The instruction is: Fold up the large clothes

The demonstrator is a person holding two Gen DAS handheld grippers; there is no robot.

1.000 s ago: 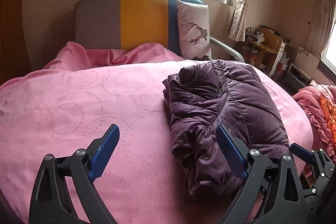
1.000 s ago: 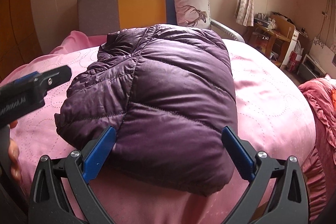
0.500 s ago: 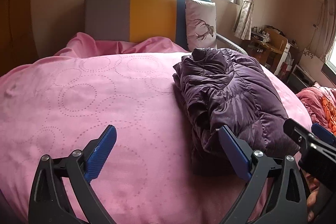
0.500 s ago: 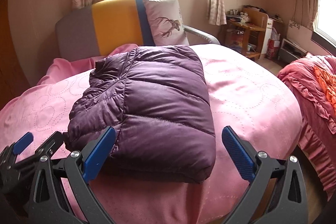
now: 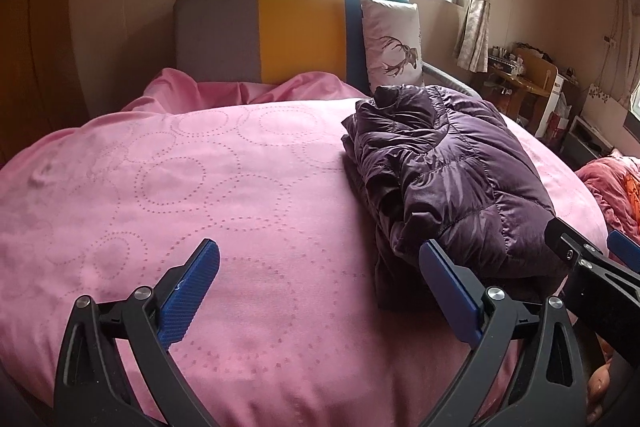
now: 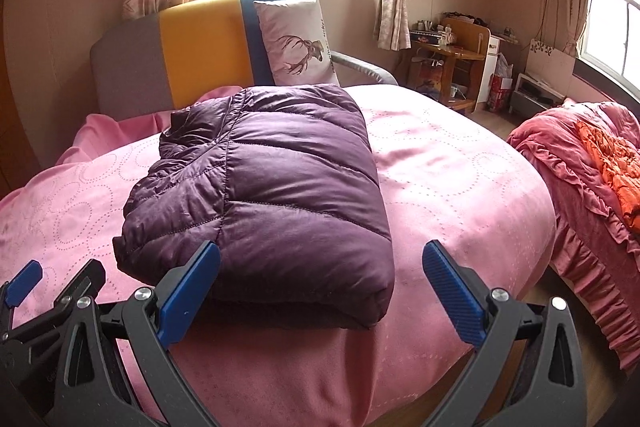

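Both grippers have backed away from the folded purple jacket [image 6: 260,187] on the bed [image 6: 460,187]. Left gripper [image 5: 320,283] and right gripper [image 6: 320,279] spread wide, empty.

- Purple jacket [image 6: 272,187]: quilted, puffy cloth with a slight sheen, stitched seams; at 12 o'clock from the right gripper.
- Pink bedspread [image 5: 180,187]: soft matt cloth, dotted ring pattern.
- Gripper fingers [image 5: 192,283]: blue ribbed plastic pads on matt black plastic arms with shiny metal screws.
- Headboard [image 6: 200,47]: matt woven upholstery.
- Pillow [image 6: 296,43]: smooth printed cloth.
- Desk [image 6: 456,47], at 1 o'clock: glossy wood.
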